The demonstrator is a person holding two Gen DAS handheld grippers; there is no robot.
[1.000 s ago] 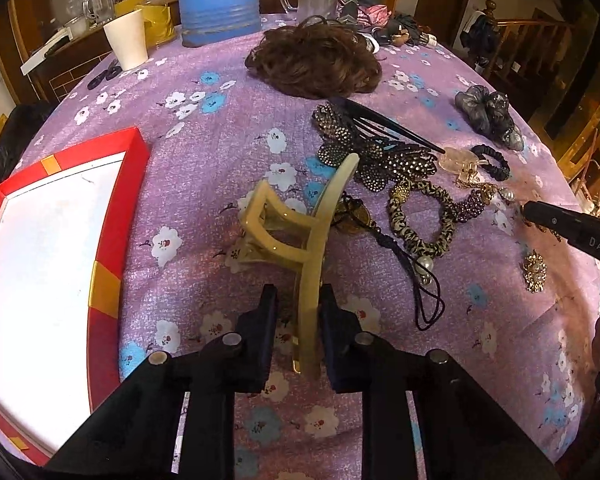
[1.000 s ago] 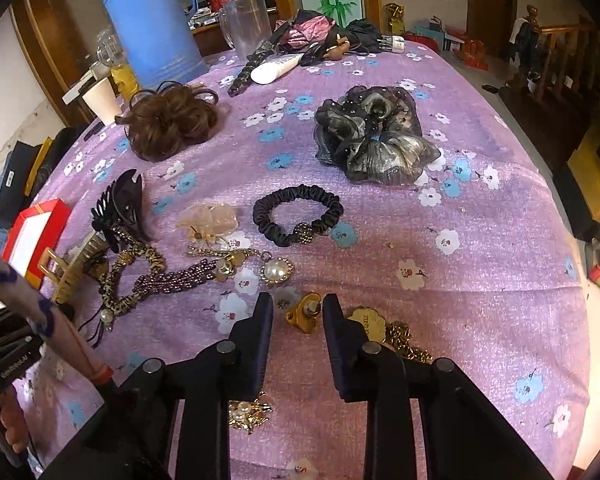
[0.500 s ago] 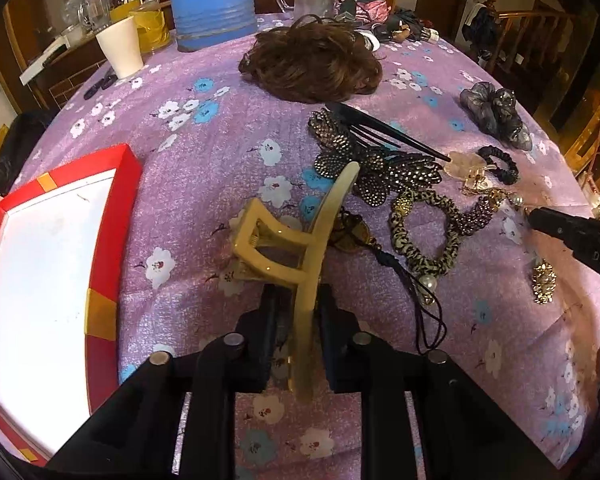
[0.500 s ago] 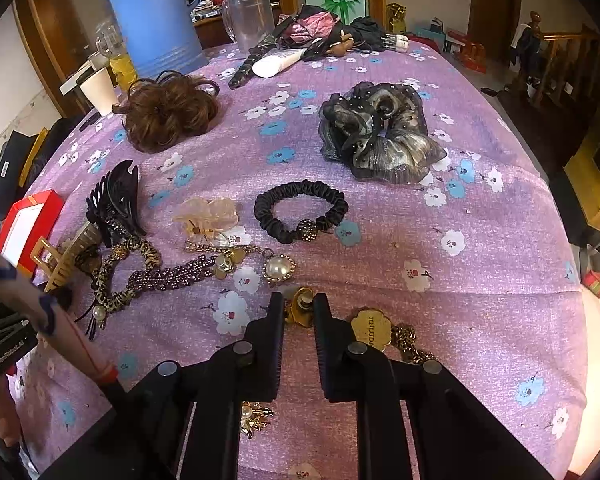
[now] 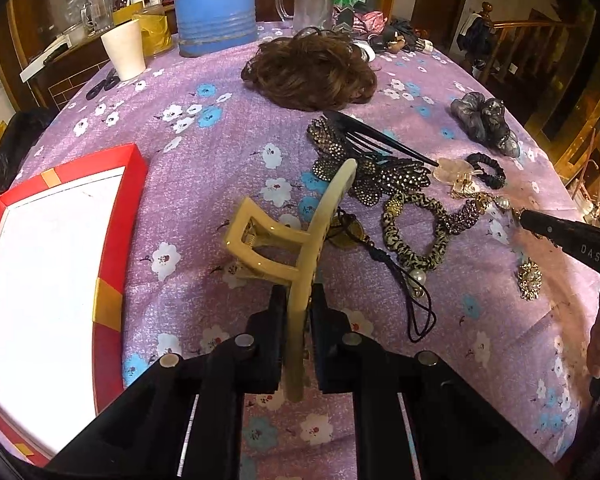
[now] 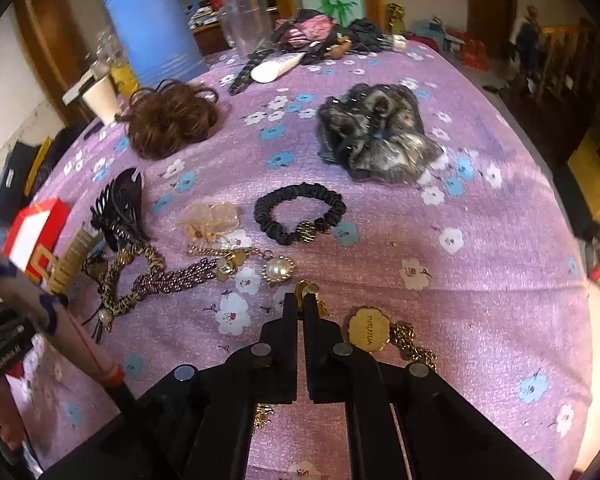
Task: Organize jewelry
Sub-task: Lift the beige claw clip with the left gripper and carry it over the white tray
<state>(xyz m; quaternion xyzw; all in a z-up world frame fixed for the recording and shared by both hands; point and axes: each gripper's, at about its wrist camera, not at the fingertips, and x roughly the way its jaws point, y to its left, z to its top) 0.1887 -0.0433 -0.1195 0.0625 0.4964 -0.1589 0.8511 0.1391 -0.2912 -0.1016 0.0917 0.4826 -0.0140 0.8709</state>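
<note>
Left gripper point(image 5: 298, 300) jaws clamped, low over table; right gripper point(image 6: 301, 304) jaws nearly closed, angled down.

jewelry spread over the table point(image 5: 204, 152)
the tray point(image 5: 120, 216) lies at its left; the hairpiece point(image 5: 312, 74) behind the bow clip point(image 5: 364, 168); the scrunchie point(image 6: 300, 214) right of the clip.

My left gripper point(image 5: 298, 316) covers the lower stretch of the yellow hair claw point(image 5: 300, 240), so I can't see its far teeth. The red box point(image 5: 60, 264), left of the claw, runs off the frame's edge. My right gripper point(image 6: 300, 308) hides most of the small gold piece point(image 6: 310, 290); I can't tell what it is. Right of that piece, the gold tag point(image 6: 368, 328) carries lettering too small to read. The right wrist view is smeared toward its rim.
</note>
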